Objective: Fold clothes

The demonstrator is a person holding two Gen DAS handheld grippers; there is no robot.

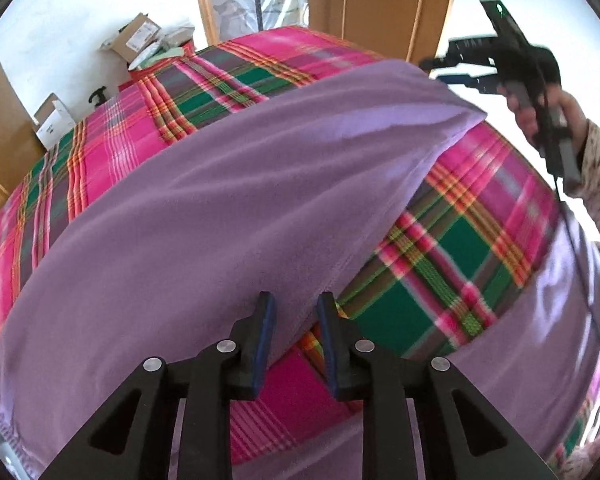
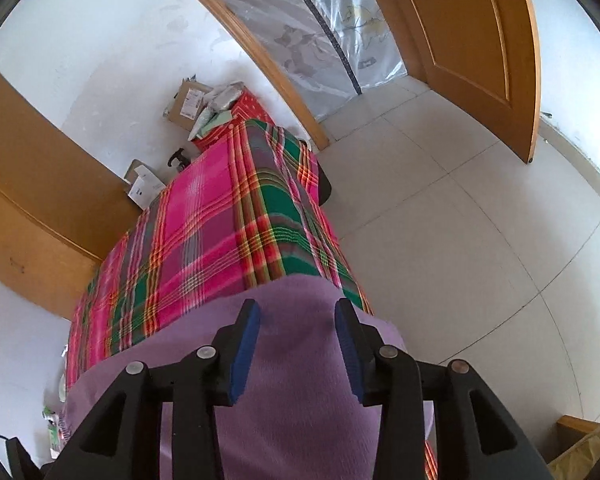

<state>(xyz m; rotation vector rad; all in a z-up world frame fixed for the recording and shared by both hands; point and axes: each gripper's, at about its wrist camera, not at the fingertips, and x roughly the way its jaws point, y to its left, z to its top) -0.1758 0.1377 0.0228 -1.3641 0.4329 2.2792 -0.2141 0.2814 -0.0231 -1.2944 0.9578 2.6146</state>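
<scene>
The purple cloth lies in a long folded band across the plaid tabletop, its length running from the left hand's side to the far corner by the right hand. A hemmed edge of it sits just ahead of the left fingers, which stand narrowly apart with nothing pinched. The right fingers hover wider over the cloth's other end, also empty. Each hand has its own end close; a further fold would likely go across that length.
</scene>
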